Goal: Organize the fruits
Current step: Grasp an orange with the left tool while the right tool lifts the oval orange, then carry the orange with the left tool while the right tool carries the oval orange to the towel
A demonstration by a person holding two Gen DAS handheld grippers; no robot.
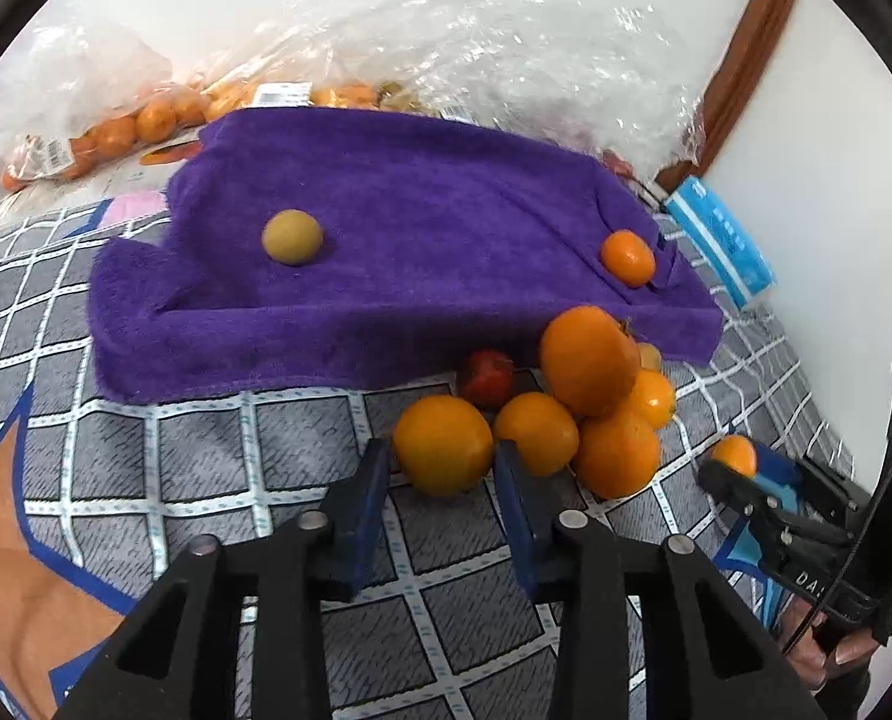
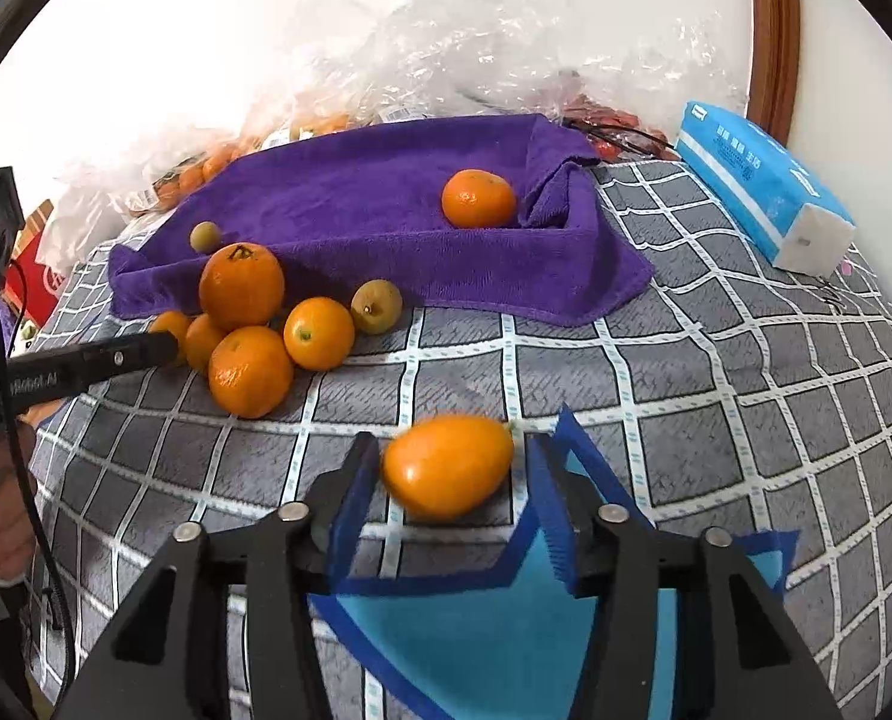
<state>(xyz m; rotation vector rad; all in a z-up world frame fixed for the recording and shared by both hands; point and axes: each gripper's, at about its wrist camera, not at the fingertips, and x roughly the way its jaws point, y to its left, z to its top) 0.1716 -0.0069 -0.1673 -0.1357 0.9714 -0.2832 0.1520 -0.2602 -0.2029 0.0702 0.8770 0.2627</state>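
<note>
The person is working over a bed with a grey checked cover (image 1: 146,480), a gripper in each hand. The left gripper (image 1: 443,462) is reaching into the heap of fruit at about one o'clock from it, and its blue pads are sitting on both sides of one orange (image 1: 443,444). They look to be touching its skin, so I judge it is pinching that orange, though lightly. That orange is lying at the near edge of the heap (image 1: 590,408), likely picked because nothing is resting on it.

The right gripper (image 2: 446,468) is standing spread, with a small oval orange fruit (image 2: 449,465) blurred in the gap between its fingers; the pad at three o'clock is clear of the fruit, so it is not gripping it. The fruit seems to be lying on the cover, well apart from the heap.

Beyond the heap, at twelve o'clock, a purple towel (image 1: 416,228) is lying spread out, seemingly as the sorting place: a mandarin (image 2: 479,198) is sitting against its folded end and a yellowish round fruit (image 1: 293,237) is resting toward its other end, kept apart by kind, I would guess. Bags of more fruit (image 1: 116,132) are waiting behind the towel.
</note>
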